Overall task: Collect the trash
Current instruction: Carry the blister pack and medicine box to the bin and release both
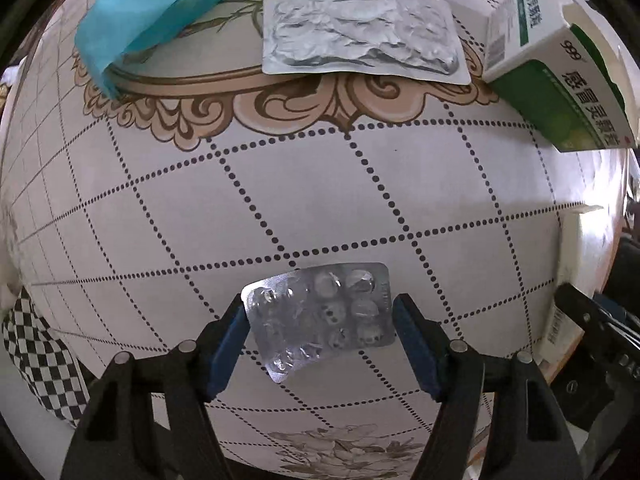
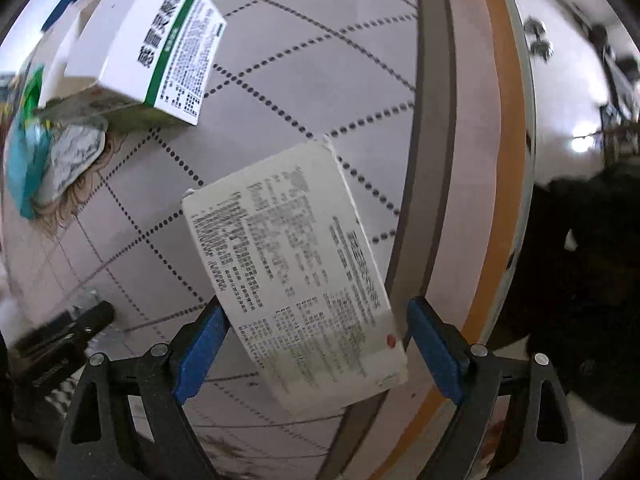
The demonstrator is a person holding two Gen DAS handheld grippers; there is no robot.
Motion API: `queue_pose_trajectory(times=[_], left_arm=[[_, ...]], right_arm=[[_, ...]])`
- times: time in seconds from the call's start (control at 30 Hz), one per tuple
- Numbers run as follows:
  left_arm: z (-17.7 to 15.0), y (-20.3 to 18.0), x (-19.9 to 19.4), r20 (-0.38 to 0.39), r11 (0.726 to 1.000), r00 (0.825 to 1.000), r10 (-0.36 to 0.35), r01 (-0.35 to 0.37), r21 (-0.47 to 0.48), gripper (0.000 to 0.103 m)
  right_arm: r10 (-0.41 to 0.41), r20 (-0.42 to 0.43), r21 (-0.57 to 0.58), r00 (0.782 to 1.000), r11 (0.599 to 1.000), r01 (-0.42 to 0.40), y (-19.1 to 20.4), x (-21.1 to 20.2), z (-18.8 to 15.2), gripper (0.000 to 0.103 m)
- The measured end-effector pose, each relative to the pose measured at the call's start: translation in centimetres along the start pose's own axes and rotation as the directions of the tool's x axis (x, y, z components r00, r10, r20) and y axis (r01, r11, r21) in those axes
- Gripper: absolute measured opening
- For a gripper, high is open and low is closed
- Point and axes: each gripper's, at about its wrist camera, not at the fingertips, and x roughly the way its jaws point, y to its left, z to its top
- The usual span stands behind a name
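The left gripper [image 1: 320, 330] holds its blue-padded fingers wide around a small silver used pill blister sheet [image 1: 320, 316] lying flat on the dotted-grid patterned tablecloth [image 1: 280, 184]; whether the pads touch its ends is unclear. Bare cloth stretches beyond it to one larger crumpled foil blister sheet [image 1: 360, 40], one turquoise plastic wrapper [image 1: 144, 20] and one green-and-white medicine box [image 1: 560, 92]. The right gripper [image 2: 316, 344] flanks one white printed flat carton [image 2: 296, 272], grip uncertain, beside the table's tan-banded edge [image 2: 488, 160]
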Motion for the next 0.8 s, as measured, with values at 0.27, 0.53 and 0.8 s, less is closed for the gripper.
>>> queue_pose_trajectory(times=[0.27,0.53,0.8], left_arm=[[-1.3,-1.0,0.0,0.034,1.000,0.999,0.019,-0.019,0.006,0.070],[-5.1,-1.4,-3.7,0.154,0.996,0.987,0.047,-0.058,0.070,0.070],[-10.2,1.3,-9.0,0.293,0.993,0.955,0.053,-0.081,0.087,0.070]], right_arm=[[-0.079,0.071,-0.059,0.994,0.995,0.084,3.1,0.9,0.1,0.079],[-0.037,0.147,-0.046,0.988,0.998,0.044,3.7,0.1,-3.3,0.079],[-0.002,0.258,-0.018,0.966,1.000,0.006,5.3,-1.1,-9.2,0.079]])
